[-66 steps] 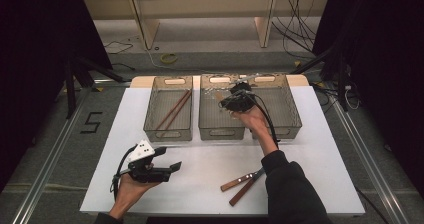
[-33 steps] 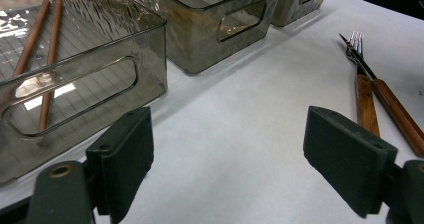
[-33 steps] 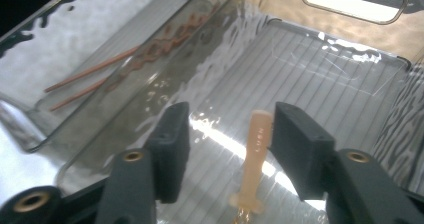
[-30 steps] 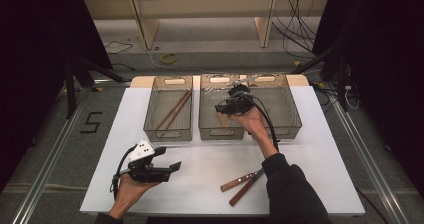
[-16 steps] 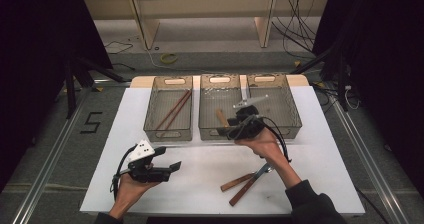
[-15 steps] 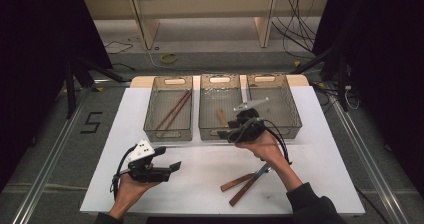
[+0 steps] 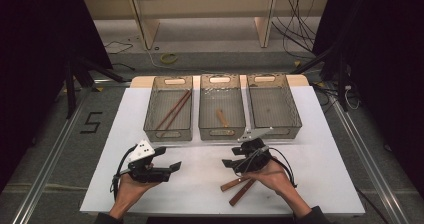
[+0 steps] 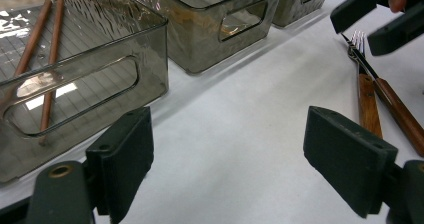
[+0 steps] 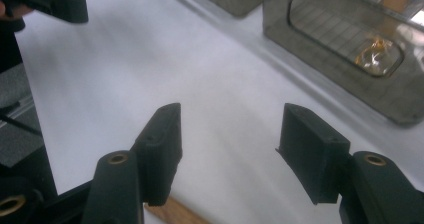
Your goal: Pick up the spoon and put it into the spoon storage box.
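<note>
Right gripper (image 7: 231, 164) just above wooden-handled cutlery (image 7: 240, 188).

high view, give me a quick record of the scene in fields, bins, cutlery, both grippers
surface: white table
left bin: two brown chopsticks
middle bin: one wooden-handled piece
right bin: nothing visible inside
loose cutlery: two wooden-handled pieces on the table near the right hand, one a fork
left gripper: open, nothing between its jaws, over bare table
right gripper: open, nothing between its jaws, just above the loose cutlery
</note>
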`<state>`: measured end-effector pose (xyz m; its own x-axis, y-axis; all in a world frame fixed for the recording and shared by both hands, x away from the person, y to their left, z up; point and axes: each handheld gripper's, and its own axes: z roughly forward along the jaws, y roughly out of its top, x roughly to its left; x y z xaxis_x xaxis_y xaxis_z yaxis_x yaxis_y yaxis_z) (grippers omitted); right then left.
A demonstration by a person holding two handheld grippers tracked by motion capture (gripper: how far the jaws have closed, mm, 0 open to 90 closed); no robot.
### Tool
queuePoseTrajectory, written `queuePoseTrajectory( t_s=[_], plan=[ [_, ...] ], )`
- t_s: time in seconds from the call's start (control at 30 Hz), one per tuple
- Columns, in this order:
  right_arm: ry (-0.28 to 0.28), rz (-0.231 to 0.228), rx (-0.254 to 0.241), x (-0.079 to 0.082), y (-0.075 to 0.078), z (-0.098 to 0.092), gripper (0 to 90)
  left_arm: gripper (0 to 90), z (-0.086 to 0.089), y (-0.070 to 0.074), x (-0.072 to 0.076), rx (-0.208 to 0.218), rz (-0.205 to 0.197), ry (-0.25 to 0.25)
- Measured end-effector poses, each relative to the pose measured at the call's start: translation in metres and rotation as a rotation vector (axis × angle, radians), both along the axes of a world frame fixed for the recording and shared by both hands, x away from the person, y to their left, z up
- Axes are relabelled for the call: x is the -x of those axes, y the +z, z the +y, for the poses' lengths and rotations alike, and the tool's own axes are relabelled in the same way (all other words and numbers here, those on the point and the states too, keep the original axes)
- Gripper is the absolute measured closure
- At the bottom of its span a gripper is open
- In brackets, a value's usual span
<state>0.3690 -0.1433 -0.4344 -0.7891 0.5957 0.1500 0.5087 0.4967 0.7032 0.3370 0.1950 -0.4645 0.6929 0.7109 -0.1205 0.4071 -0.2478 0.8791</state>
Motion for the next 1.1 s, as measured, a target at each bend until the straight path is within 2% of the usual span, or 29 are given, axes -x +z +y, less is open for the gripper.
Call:
queuePoseTrajectory(
  t_s=[0.17,0.33,0.43,0.6,0.8,0.93,1.1],
  plan=[
    [0.037,0.012,0.011,0.008,-0.004,-0.003,40.8,19.4,0.000,0.000,0.000,0.000,-0.001,0.000],
    [0.095,0.000,0.035,0.014,-0.003,-0.007,39.1,19.5,0.000,0.000,0.000,-0.001,-0.001,-0.001],
    [0.107,0.005,0.039,0.016,-0.003,-0.010,39.1,19.4,0.000,0.000,0.000,0.000,-0.002,0.000],
    [0.126,0.009,0.075,0.020,-0.007,-0.014,39.2,19.4,0.000,0.000,0.000,-0.001,-0.003,0.000],
    [0.178,-0.002,0.108,0.025,-0.008,-0.021,37.4,19.4,0.000,0.000,0.000,0.000,-0.002,-0.001],
    [0.195,-0.001,0.123,0.028,-0.008,-0.026,36.9,19.5,0.000,0.000,0.000,0.000,0.000,-0.001],
    [0.187,0.007,0.139,0.031,-0.011,-0.030,40.6,19.4,0.000,0.000,0.000,-0.001,0.000,-0.001]
  ],
)
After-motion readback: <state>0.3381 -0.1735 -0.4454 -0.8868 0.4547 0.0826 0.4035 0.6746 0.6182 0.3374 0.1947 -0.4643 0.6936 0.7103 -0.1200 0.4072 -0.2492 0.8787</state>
